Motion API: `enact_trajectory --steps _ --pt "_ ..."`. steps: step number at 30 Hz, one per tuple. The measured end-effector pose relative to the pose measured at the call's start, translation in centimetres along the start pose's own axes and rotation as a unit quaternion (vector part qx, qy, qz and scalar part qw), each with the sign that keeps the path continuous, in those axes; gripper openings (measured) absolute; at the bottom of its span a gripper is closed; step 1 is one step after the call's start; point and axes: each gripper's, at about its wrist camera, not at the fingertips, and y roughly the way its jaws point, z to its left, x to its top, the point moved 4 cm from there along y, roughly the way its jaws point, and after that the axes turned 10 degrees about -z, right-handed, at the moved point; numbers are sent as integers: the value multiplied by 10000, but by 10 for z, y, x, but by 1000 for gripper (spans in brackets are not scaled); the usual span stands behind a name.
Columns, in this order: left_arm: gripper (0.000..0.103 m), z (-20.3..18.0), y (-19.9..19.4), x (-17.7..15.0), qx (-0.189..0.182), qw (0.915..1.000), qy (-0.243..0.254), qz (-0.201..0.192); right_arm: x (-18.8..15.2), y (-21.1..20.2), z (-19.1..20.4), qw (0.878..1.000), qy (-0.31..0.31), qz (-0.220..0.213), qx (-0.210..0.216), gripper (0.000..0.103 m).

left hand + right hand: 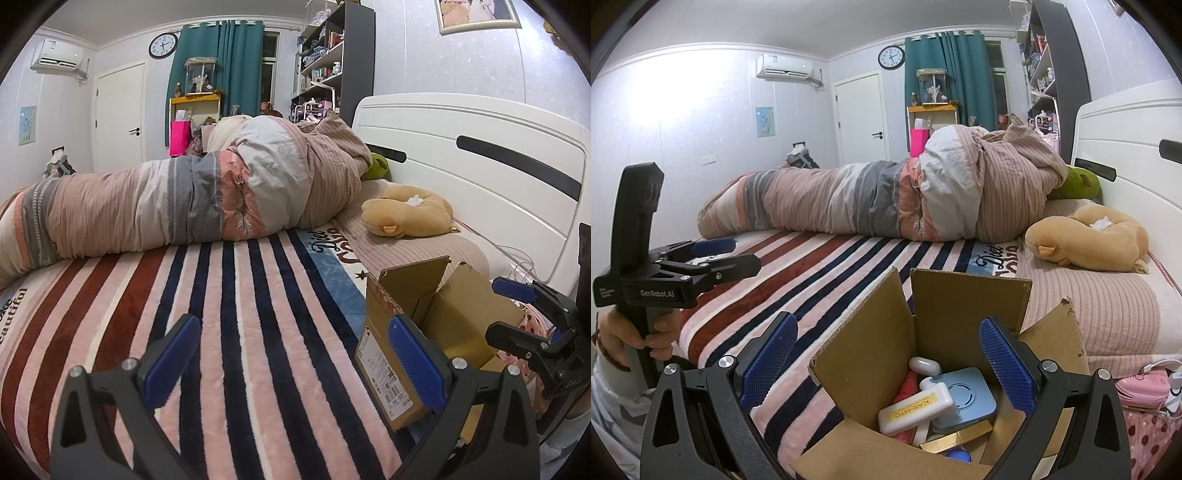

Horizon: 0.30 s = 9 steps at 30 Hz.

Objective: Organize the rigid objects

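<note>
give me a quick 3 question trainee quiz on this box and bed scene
1. True or false: the cardboard box has its flaps open.
2. The white bottle with the yellow label lies: A) on the striped blanket B) inside the box C) on the plush toy
3. What is either gripper holding, left gripper or right gripper?

Key: 1 true; 2 B; 3 nothing, both are open.
</note>
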Motion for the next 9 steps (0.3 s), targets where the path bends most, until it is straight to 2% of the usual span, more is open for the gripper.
enact_trajectory --steps 9 --pt "101 1 0 0 8 10000 3 -1 0 0 0 10000 4 1 4 99"
